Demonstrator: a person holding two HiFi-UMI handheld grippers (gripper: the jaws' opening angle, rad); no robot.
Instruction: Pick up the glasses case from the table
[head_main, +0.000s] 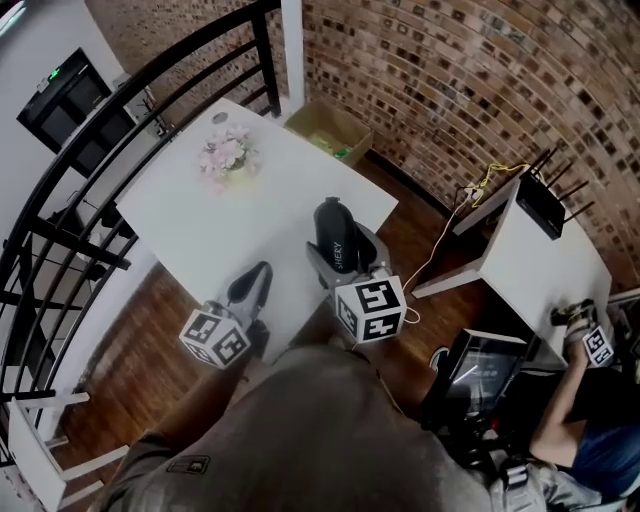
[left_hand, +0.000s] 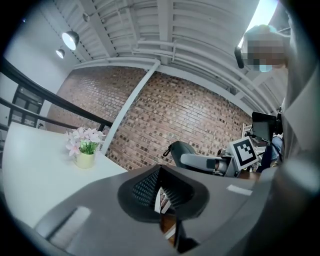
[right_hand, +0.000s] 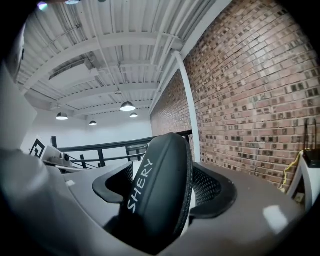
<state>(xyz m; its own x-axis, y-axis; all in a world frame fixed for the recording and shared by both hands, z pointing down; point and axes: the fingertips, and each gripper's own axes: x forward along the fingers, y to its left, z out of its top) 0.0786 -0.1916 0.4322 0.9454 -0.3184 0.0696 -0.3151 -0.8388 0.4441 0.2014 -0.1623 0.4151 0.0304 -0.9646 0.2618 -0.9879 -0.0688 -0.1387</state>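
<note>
The right gripper (right_hand: 166, 186) is clamped on the dark glasses case (right_hand: 150, 200), which stands upright between its jaws over the near edge of the white table (head_main: 270, 210). The left gripper (left_hand: 161, 192), just beside it, has its jaws together on nothing. A flower pot (head_main: 228, 158) sits at the table's far side. Beyond it, a cardboard box (head_main: 328, 130) lies by the brick wall (head_main: 450, 80). A black railing (head_main: 120, 110) curves along the left.
</note>
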